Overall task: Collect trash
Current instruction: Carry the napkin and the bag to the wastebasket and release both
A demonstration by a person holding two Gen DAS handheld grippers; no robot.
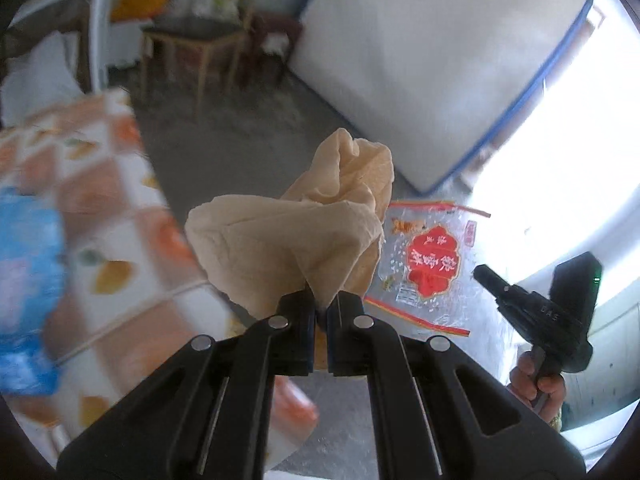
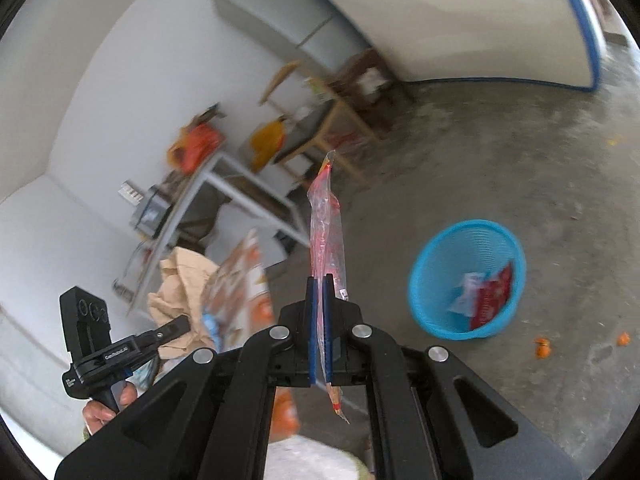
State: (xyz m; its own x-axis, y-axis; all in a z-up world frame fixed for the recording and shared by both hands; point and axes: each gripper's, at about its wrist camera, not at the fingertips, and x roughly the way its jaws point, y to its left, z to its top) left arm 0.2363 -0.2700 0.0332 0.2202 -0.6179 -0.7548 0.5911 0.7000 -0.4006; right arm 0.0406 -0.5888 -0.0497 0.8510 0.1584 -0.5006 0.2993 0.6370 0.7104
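Beige tissue (image 1: 296, 240): crumpled, pinched at its lower edge in the left gripper (image 1: 320, 308), jaws clamped, centre frame.
Clear wrapper (image 2: 326, 232): edge-on, clamped in the right gripper (image 2: 320, 328).
Blue basket (image 2: 436, 280): right, on the floor, holding red and pale wrappers.

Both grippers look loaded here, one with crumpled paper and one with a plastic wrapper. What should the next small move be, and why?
Probably carry the right gripper over the blue basket on the floor before opening. It is shut on the plastic wrapper, and the basket, already holding some trash, sits off to its right, not beneath it. The left gripper, shut on the crumpled paper, can follow.
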